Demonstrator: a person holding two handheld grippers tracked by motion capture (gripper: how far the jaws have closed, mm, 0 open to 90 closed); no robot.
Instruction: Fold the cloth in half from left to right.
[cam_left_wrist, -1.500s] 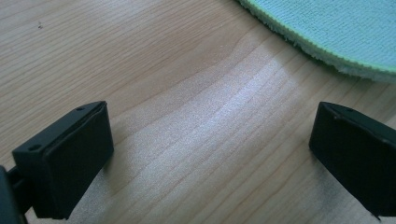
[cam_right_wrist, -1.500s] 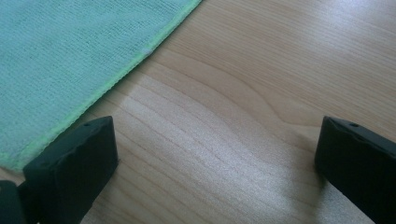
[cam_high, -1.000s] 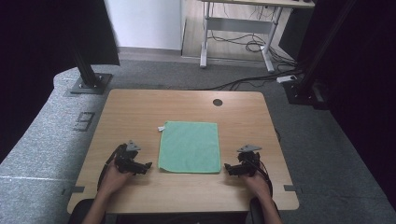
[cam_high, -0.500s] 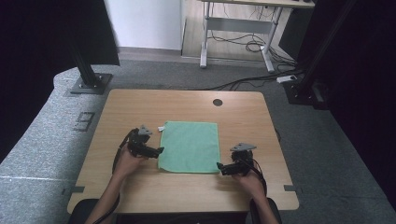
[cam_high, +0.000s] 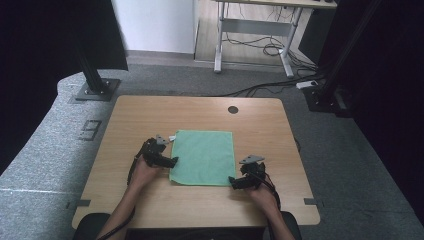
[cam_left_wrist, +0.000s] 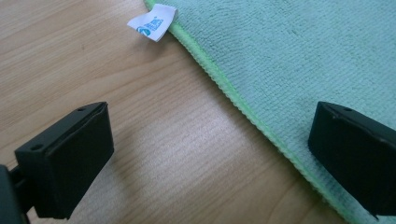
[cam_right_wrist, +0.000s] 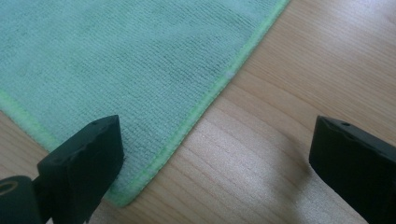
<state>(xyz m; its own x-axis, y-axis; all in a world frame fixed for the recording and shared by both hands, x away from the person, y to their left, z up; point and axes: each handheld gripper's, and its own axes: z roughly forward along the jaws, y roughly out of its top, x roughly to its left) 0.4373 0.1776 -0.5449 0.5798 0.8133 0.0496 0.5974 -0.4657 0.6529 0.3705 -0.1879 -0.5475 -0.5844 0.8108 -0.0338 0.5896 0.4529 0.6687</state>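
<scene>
Cloth at the table's middle, 1 gripper at each near side.

The cloth (cam_high: 203, 157) lies flat on the table (cam_high: 125, 120), nearer the person's edge than the far edge, where a round hole (cam_high: 233, 109) sits behind it. The left gripper (cam_high: 171, 162) is at the cloth's left edge, 1 jaw over the cloth and 1 over the wood; the label (cam_left_wrist: 153, 22) juts from that edge at the far corner. The right gripper (cam_high: 232, 182) is at the near right corner, straddling the right edge.
</scene>
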